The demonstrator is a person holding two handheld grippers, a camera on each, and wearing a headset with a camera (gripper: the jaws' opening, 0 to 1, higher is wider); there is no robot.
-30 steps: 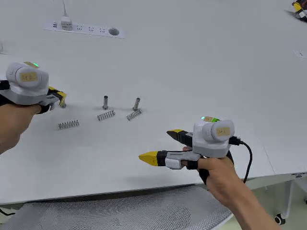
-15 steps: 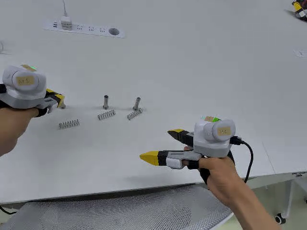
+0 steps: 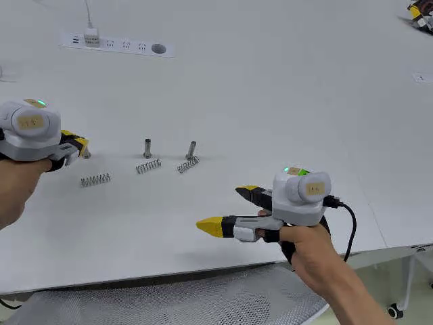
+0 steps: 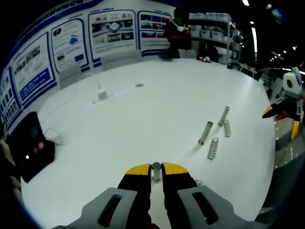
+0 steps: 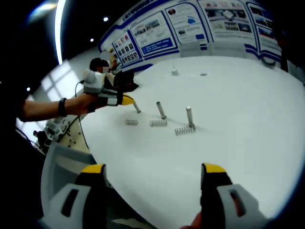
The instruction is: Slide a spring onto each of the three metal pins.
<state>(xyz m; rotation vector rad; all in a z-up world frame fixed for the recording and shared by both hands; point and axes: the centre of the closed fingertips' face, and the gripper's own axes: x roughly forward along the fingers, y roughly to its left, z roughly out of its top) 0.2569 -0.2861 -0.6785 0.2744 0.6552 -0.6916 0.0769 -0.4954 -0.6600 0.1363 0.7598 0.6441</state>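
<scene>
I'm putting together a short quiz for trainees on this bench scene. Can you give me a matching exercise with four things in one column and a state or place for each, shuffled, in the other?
Things:
1. left gripper
2. right gripper
3. middle spring
4. power strip

States or places:
A. open, holding nothing, near the front edge of the table
B. at the table's far side
C. shut on a metal pin
D. lying flat in front of a standing pin

Pairs: 1-C, 2-A, 3-D, 4-B
</scene>
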